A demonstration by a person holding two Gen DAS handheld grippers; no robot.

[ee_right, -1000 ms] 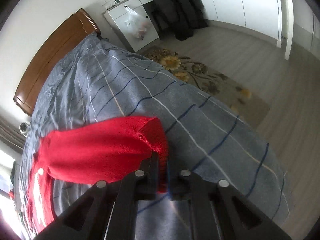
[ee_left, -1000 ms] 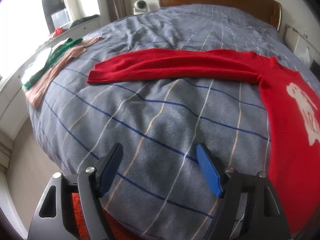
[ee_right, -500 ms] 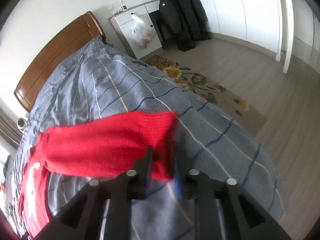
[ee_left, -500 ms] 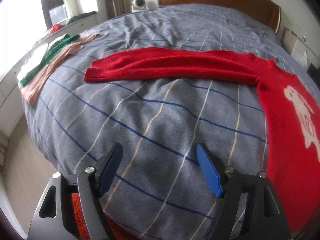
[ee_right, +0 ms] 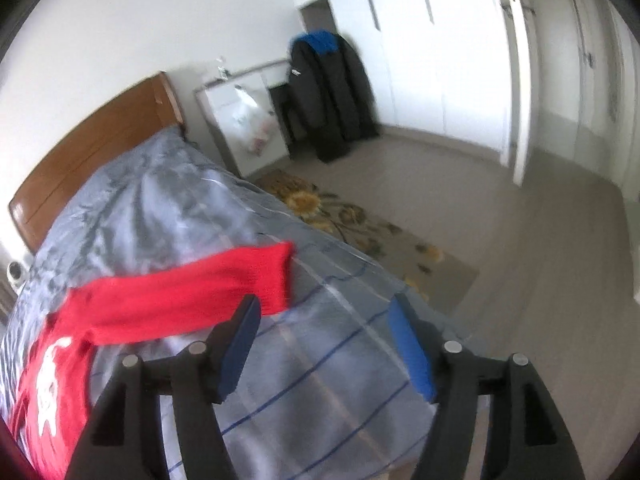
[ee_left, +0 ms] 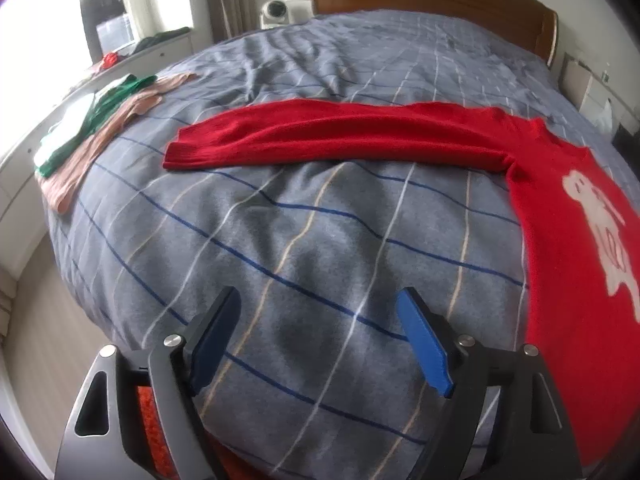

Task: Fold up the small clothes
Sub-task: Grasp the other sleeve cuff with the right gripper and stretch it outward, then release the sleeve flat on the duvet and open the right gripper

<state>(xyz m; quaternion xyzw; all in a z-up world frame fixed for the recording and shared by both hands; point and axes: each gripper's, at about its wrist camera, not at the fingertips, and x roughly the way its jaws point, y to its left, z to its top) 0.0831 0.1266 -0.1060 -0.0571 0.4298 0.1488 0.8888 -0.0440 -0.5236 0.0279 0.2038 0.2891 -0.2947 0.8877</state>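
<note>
Though spread crosswise (sleeves outstretched), red sweater

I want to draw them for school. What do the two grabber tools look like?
Both look the same. The left tool and the right tool each have two chunky black arms with triangle-shaped holes and round silver bolts. Each finger ends in a flat blue pad. No cables, markings or sleeves show.
</note>
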